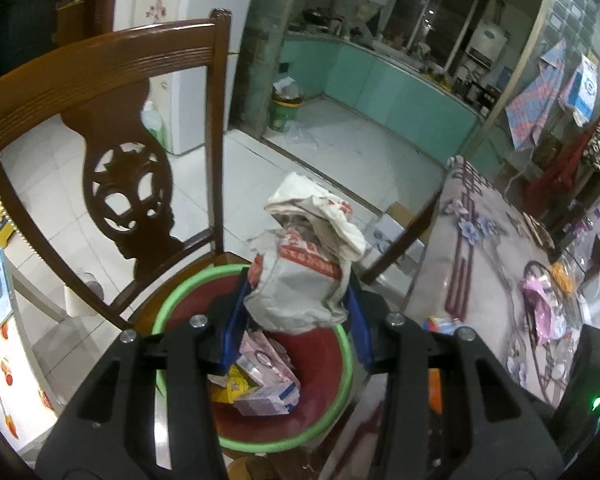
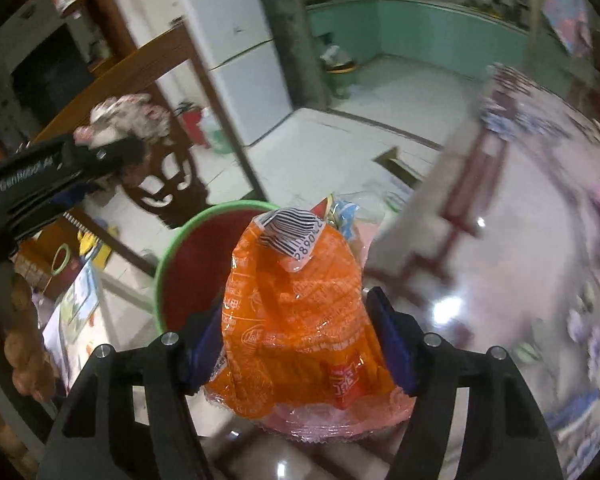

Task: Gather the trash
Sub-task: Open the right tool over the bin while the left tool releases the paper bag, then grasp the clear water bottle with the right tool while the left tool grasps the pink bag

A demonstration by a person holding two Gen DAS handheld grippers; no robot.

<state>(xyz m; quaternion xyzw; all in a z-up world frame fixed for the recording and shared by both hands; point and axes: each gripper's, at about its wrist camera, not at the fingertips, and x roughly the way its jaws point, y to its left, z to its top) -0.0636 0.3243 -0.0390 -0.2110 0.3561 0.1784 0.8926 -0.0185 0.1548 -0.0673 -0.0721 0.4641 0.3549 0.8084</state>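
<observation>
A crumpled white paper bag [image 1: 306, 264] with red printing is being held upright above a red basin [image 1: 332, 380] with a green rim. Inside the basin, a pink carton [image 1: 266, 364], a yellow pack [image 1: 232, 390] and a white-and-blue box [image 1: 268, 398] are lying jumbled together. In the right wrist view, an orange plastic wrapper [image 2: 300, 316], glossy and creased, with a barcode label at its top, is being held upright just beside the basin's rim [image 2: 172, 256].

White tile floor [image 1: 332, 140], carved wooden chair [image 1: 112, 128], teal kitchen cabinets [image 1: 400, 92], dark windows [image 1: 440, 8] bkgd.
</observation>
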